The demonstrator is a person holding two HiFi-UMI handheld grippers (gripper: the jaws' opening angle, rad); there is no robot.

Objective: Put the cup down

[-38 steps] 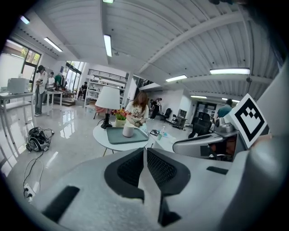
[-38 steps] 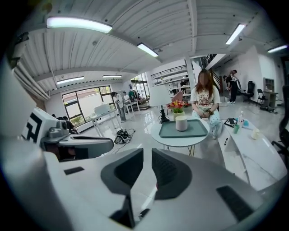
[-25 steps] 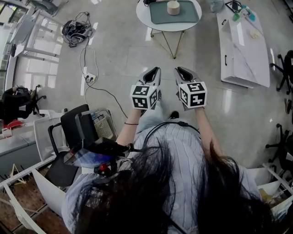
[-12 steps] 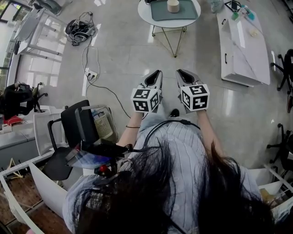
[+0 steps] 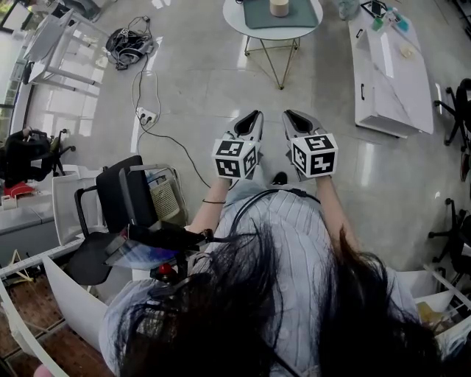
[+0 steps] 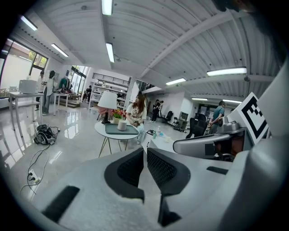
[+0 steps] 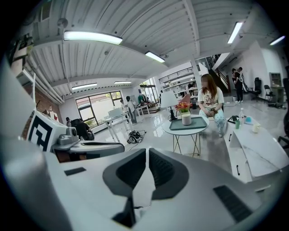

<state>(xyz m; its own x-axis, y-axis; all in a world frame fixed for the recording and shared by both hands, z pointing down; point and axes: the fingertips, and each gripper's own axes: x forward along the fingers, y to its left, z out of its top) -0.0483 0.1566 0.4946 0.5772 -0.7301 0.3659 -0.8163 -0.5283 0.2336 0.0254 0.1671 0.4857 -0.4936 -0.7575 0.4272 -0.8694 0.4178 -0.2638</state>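
Observation:
The pale cup (image 5: 279, 7) stands on a green tray (image 5: 257, 16) on the round white table (image 5: 235, 26), far ahead at the top of the head view. It also shows small in the left gripper view, cup (image 6: 122, 125), and in the right gripper view, cup (image 7: 186, 119). My left gripper (image 5: 254, 115) and right gripper (image 5: 289, 115) are held side by side over the floor, well short of the table. In their own views the left gripper (image 6: 145, 151) and right gripper (image 7: 147, 153) have their jaws together with nothing between them.
A long white low cabinet (image 5: 390, 74) stands right of the table. A black office chair (image 5: 121, 199) is at my left. A power strip with cables (image 5: 147, 114) lies on the floor ahead left. A person (image 7: 210, 97) sits behind the table.
Both grippers have travelled together across the floor, and the floor and furniture have shifted in the head view. The jaws stay shut and empty.

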